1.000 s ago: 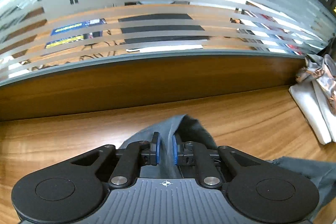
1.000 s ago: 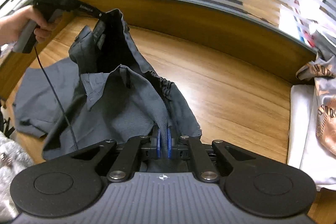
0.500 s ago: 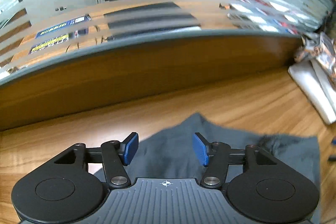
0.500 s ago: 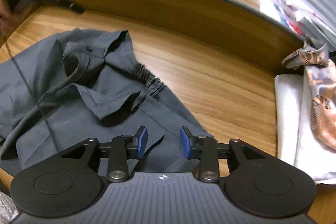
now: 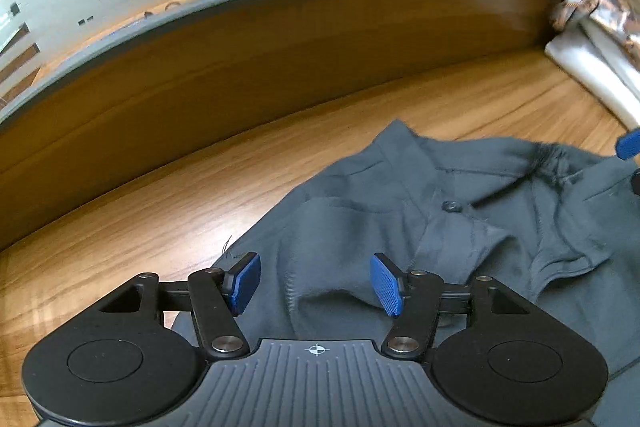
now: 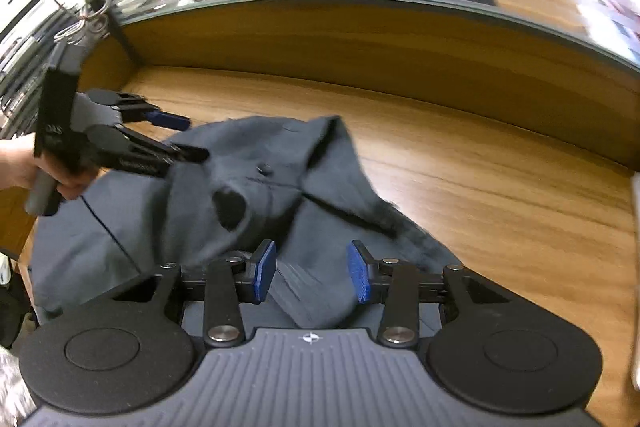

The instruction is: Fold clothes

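Note:
A dark grey garment (image 5: 440,227) with a button and a gathered waist lies crumpled on the wooden table (image 5: 160,207). My left gripper (image 5: 315,283) hovers open just above its near-left part, pads off the cloth. The right wrist view shows the same garment (image 6: 280,187) under my right gripper (image 6: 311,277). Its jaws are opening, with cloth lying below the gap and neither pad pressing on it. In that view the left gripper (image 6: 188,139), held by a hand (image 6: 24,167), sits over the garment's far-left edge. One blue pad of the right gripper (image 5: 628,145) shows at the left view's right edge.
A wooden back panel (image 6: 360,47) topped by striped frosted glass closes the far side of the table. Folded white and patterned clothes (image 5: 592,67) are stacked at the right, a white edge (image 6: 636,227) of them in the right view. Bare wood lies right of the garment.
Both grippers went from shut on the lifted grey garment to open. The garment dropped and now lies on the table. Both grippers sank toward it, the right one shifting sideways.

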A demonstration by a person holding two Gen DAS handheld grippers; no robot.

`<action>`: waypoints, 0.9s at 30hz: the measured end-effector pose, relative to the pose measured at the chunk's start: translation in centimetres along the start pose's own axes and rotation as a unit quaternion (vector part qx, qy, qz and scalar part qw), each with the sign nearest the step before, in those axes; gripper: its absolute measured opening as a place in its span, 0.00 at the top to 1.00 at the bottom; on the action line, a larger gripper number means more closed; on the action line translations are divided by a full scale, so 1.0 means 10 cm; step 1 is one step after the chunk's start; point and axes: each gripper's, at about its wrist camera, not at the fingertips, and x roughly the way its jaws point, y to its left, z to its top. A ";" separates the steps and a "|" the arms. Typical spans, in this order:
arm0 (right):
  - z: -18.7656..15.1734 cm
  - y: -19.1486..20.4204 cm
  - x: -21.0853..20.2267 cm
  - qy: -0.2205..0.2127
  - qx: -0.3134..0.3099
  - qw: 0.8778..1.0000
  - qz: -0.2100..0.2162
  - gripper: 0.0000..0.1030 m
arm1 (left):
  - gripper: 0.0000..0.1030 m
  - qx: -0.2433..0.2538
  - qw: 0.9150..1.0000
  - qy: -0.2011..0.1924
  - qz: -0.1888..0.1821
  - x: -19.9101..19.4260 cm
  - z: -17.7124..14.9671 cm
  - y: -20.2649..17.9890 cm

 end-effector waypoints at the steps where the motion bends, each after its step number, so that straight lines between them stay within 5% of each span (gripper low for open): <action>1: 0.06 0.04 0.08 0.002 -0.006 1.000 0.005 0.56 | 0.39 -0.002 1.000 -0.001 -0.006 0.03 0.00 0.01; 12: 0.60 0.13 1.14 0.054 -0.039 0.996 0.059 0.56 | 0.64 -0.029 0.999 0.005 -0.042 0.28 -0.06 0.11; 14: 0.64 0.13 1.28 0.067 -0.048 0.994 0.066 0.52 | 0.68 -0.033 0.998 0.004 -0.045 0.30 -0.08 0.12; 16: 0.68 0.14 1.40 0.073 -0.056 0.994 0.062 0.38 | 0.69 -0.035 0.998 0.004 -0.047 0.32 -0.09 0.12; 20: 0.75 0.13 1.59 0.088 -0.060 0.992 0.065 0.35 | 0.69 -0.043 0.998 0.002 -0.049 0.36 -0.11 0.14; 24: 0.77 0.13 1.73 0.114 -0.038 0.990 0.072 0.46 | 0.81 -0.048 0.998 -0.005 -0.039 0.36 -0.13 0.15; 26: 0.75 0.13 1.74 0.117 -0.028 0.990 0.068 0.65 | 0.92 -0.054 0.998 -0.016 -0.029 0.32 -0.14 0.17; 27: 0.73 0.13 1.73 0.119 -0.022 0.991 0.062 0.86 | 0.93 -0.057 0.998 -0.023 -0.025 0.30 -0.15 0.18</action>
